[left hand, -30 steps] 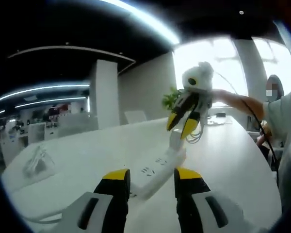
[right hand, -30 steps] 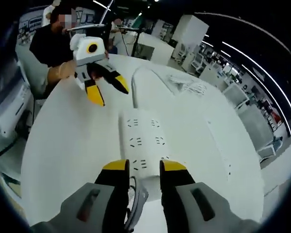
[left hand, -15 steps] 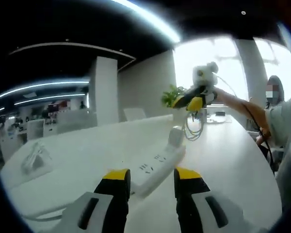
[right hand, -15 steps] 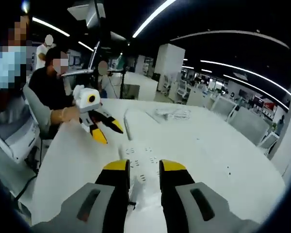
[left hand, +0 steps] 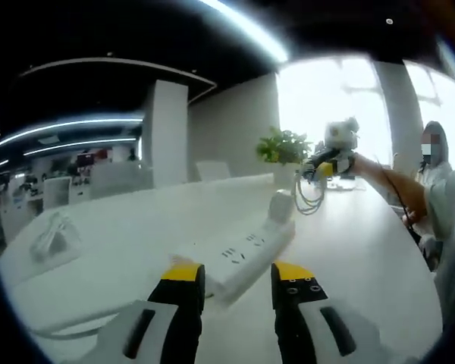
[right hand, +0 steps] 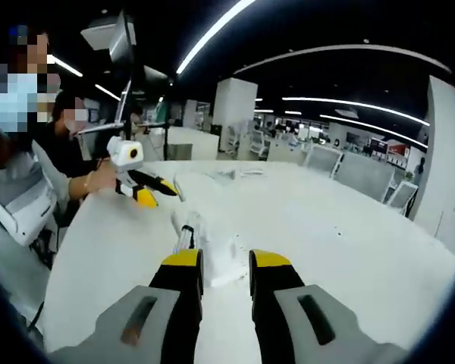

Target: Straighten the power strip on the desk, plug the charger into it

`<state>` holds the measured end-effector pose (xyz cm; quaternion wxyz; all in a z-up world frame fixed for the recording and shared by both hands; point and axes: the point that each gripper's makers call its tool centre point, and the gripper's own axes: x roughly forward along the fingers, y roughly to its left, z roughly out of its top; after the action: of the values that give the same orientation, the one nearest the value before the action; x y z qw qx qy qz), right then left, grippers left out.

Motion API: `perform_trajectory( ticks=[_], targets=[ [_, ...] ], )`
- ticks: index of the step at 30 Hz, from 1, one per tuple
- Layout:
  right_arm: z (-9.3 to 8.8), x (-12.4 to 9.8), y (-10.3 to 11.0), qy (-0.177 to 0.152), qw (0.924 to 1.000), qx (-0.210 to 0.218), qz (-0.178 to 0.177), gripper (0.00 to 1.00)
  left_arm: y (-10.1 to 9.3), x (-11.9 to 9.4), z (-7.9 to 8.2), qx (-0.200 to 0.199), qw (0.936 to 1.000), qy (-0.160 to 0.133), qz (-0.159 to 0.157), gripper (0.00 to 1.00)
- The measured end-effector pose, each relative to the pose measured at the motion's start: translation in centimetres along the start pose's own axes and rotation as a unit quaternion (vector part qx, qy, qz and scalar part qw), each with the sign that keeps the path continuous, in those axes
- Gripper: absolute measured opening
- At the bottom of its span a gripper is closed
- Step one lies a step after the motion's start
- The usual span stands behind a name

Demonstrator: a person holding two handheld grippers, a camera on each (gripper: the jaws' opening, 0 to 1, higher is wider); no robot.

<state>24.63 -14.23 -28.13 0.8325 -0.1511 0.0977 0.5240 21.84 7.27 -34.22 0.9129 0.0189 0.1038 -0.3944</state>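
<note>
In the left gripper view the white power strip [left hand: 243,254] lies slantwise on the white desk [left hand: 364,258], its near end just ahead of my open left gripper [left hand: 237,273]. A white block [left hand: 279,206] stands at the strip's far end. Beyond it a hand holds my right gripper [left hand: 327,161] above the desk, with a coil of white cable [left hand: 307,196] hanging from it. In the right gripper view my right gripper [right hand: 226,260] is shut on the white charger [right hand: 224,264]. The power strip [right hand: 186,230] shows foreshortened ahead, and my left gripper [right hand: 156,191] sits past it with its jaws spread.
A potted plant [left hand: 284,145] stands at the desk's far edge. A clear bag of cables [left hand: 51,243] lies at the left; it is the bag [right hand: 239,174] far off in the right gripper view. People sit along the desk's left side [right hand: 30,174]. Office desks fill the background.
The right gripper has lifted up and away from the power strip with the charger and its cable. The left gripper has stayed at the strip's near end.
</note>
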Motion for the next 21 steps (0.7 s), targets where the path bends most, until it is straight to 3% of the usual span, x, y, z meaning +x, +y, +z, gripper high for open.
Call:
perform_trajectory(
  ticks=[10,21],
  targets=[
    [-4.9,2.3,0.4,0.019,0.9993,0.031,-0.005,0.22,0.9,0.1,-0.8,-0.005,0.9998,0.017,0.011,0.35],
    [-5.6,3.9,0.9,0.012,0.9991,0.04,-0.001,0.21,1.9,0.4,-1.5,-0.016,0.999,0.035,0.023,0.31]
  ],
)
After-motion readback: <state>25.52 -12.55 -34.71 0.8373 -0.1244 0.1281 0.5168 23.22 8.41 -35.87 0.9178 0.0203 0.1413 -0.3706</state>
